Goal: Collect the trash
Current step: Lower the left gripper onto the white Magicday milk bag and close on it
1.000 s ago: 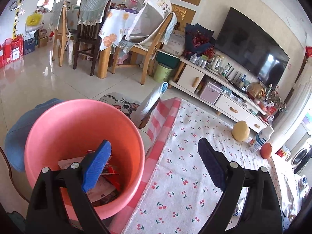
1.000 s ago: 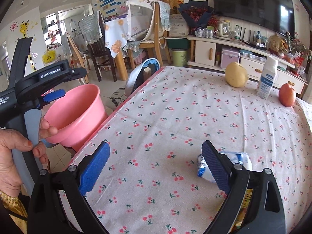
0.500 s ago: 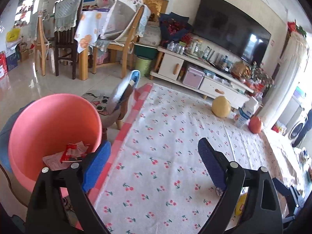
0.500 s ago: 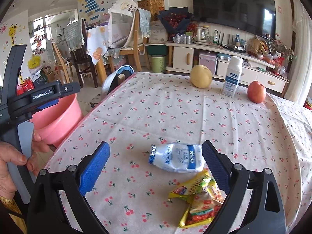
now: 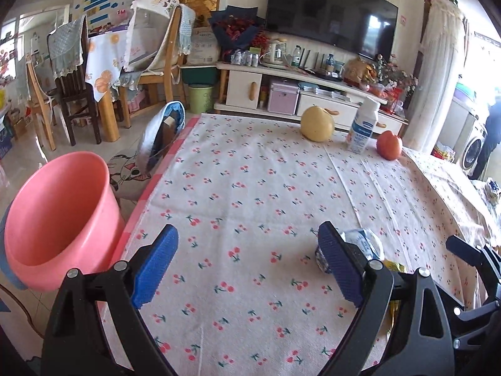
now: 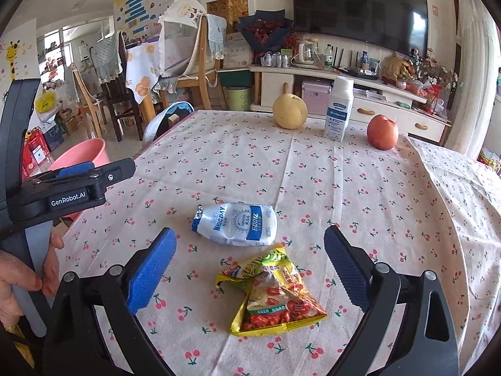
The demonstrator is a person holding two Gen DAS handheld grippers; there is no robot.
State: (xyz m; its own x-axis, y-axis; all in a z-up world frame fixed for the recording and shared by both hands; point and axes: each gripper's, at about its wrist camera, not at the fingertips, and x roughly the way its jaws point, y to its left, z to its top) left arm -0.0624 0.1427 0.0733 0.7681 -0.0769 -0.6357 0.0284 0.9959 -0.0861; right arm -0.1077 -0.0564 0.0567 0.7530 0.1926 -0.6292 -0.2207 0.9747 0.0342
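A crumpled white and blue milk pouch point(image 6: 238, 224) lies on the cherry-print tablecloth point(image 6: 313, 181). A yellow snack wrapper point(image 6: 272, 294) lies just nearer. My right gripper point(image 6: 250, 244) hangs open above them, with the wrapper below the gap between its blue pads. My left gripper point(image 5: 247, 250) is open and empty over the table's left part. Its right finger hides most of the pouch point(image 5: 363, 244). The pink bucket point(image 5: 56, 219) stands off the table's left edge. The left gripper point(image 6: 103, 172) also shows side-on in the right wrist view, in a person's hand point(image 6: 18, 282).
A yellow pear point(image 6: 289, 112), a white milk bottle point(image 6: 339, 109) and a red apple point(image 6: 382, 131) stand along the table's far edge. A chair back with a blue cover point(image 5: 162, 138) leans at the left edge. A TV cabinet point(image 5: 297, 91) runs behind.
Both grippers swung right, away from the bucket and over the table. The pouch and wrapper came into the right wrist view, now in front of its open fingers. The bucket slid left.
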